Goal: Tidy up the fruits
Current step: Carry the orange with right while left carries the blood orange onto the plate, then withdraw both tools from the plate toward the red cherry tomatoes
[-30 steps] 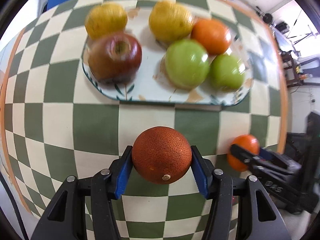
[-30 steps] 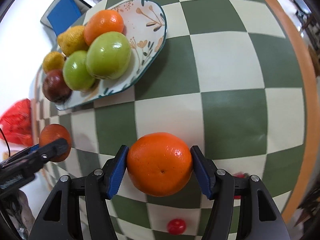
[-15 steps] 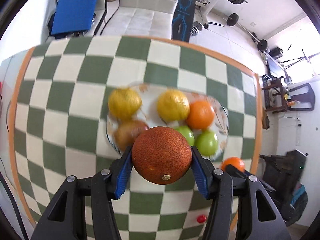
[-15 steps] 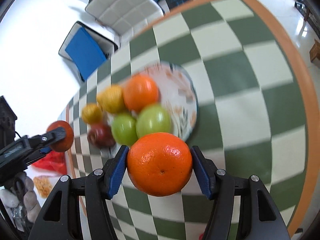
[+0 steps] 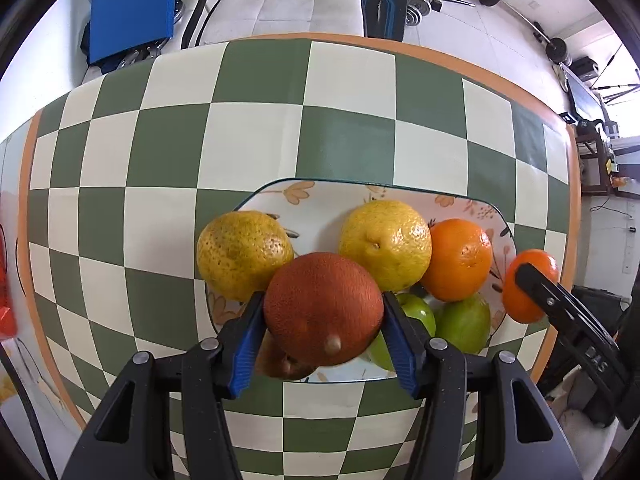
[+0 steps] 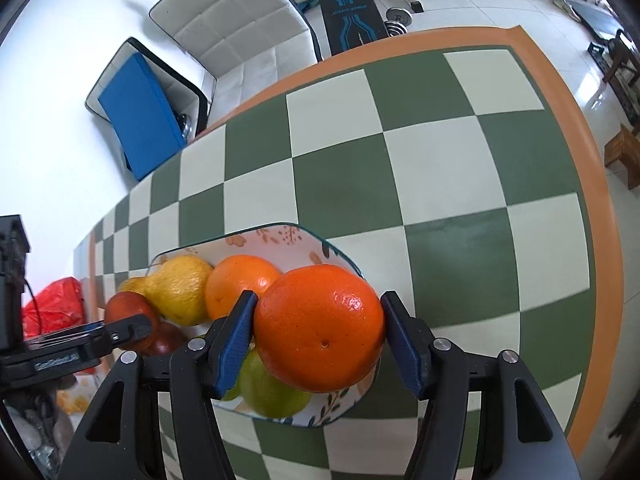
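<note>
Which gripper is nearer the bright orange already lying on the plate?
Right. The right gripper, shut on its own orange, sits just beside the plated orange. The left gripper, holding a dark reddish orange, is further over, toward the yellow citrus.

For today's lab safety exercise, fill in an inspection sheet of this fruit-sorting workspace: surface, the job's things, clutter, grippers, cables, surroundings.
Surface: green-and-cream checkered table with an orange border.
Job's things: floral plate holding two yellow citrus fruits, an orange, green apples and a partly hidden dark red fruit.
Clutter: red bag past the table's edge.
Grippers: left gripper shut on a dark russet orange; right gripper shut on a bright orange; both over the plate.
Cables: black cable at the left edge.
Surroundings: white cushioned seat, blue pad, weight bench, barbells on the floor.
</note>
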A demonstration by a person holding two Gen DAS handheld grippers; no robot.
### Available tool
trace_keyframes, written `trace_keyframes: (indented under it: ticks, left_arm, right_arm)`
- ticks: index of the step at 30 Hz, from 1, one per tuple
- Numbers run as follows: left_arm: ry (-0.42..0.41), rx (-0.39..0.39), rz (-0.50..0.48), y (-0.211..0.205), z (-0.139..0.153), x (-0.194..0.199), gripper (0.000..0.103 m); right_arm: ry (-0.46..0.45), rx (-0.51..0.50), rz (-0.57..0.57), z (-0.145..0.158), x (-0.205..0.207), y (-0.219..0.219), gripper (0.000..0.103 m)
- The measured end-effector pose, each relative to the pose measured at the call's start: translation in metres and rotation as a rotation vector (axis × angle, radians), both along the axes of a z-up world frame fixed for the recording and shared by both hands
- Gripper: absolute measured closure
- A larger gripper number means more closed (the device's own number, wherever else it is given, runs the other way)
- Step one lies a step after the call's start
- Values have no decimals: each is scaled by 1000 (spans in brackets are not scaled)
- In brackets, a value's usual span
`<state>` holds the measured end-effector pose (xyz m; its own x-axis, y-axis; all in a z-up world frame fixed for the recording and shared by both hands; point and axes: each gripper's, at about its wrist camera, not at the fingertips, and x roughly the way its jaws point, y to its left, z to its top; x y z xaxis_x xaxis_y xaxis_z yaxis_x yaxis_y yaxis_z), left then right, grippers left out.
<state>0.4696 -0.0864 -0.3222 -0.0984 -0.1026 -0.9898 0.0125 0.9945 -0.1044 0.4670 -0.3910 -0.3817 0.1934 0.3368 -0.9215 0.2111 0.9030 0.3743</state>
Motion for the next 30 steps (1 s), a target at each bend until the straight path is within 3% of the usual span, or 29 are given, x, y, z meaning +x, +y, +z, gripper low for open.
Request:
trace_keyframes:
  ticks: [3, 7, 15, 17, 19, 23, 30]
  left_arm:
    - [6, -16, 5, -1, 1, 1, 45]
    - [6, -20, 4, -3, 1, 2, 31]
    - [2, -58, 11, -2, 8, -6, 31]
    - [-25, -57, 13, 0, 18, -11, 27]
    - [-63, -42, 9, 3, 30, -16, 13]
    - [-170, 29, -18, 9, 53, -38, 8]
    - [-285, 115, -8, 21, 74, -88, 6]
  right_arm:
    - [18, -6, 9, -6, 4, 3, 37]
    - [28, 1, 2, -10, 0, 5, 33]
    - [-23, -46, 28, 19, -12, 9, 24]
    - [-44, -79, 43, 31, -19, 13, 17]
    - [-70, -127, 61, 44, -28, 18, 12]
    - [-106, -220, 93, 66, -53, 33, 7]
    - [-151, -294, 111, 95, -103, 51, 6]
